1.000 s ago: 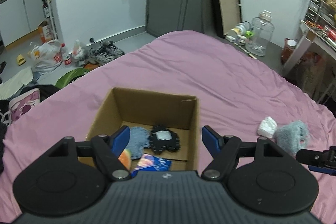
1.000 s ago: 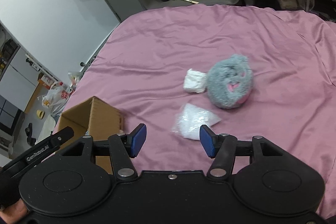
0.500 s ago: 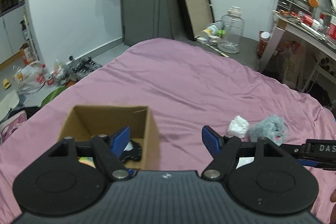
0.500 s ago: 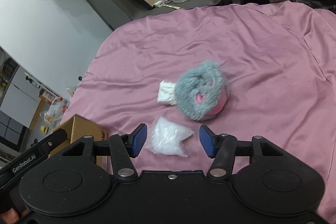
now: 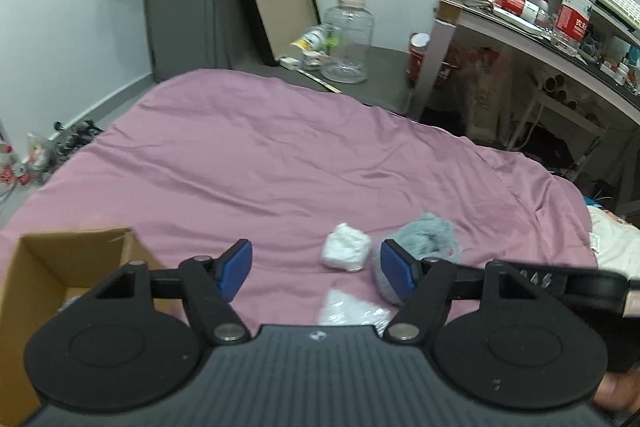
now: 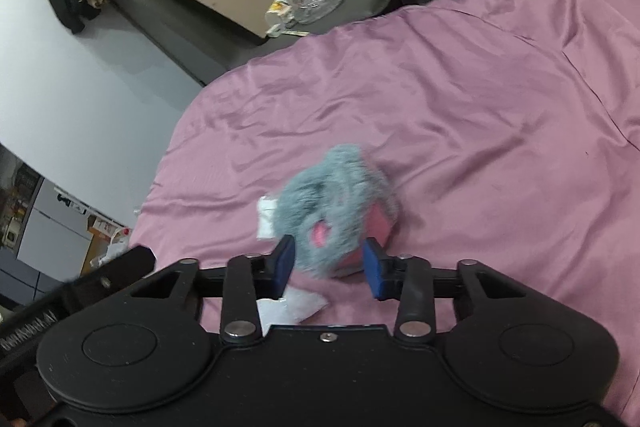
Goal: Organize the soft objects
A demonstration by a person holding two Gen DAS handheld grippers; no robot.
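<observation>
Rumpled pink satin bedspread (image 6: 460, 107), smooth sheen. Near its close edge: grey fuzzy plush (image 6: 336, 203), round, shaggy, pink patches showing; a crumpled white wad (image 5: 346, 253) touching its left side; a flat crinkly clear packet (image 5: 352, 311) just nearer. Brown cardboard box (image 5: 48, 267), flaps up, at the bed's left edge. Right gripper (image 6: 328, 267) closing around the plush, blue pads flanking its lower fur, contact blurred. Left gripper (image 5: 316, 269) wide apart, narrowing slightly, nothing between, over bare sheet
</observation>
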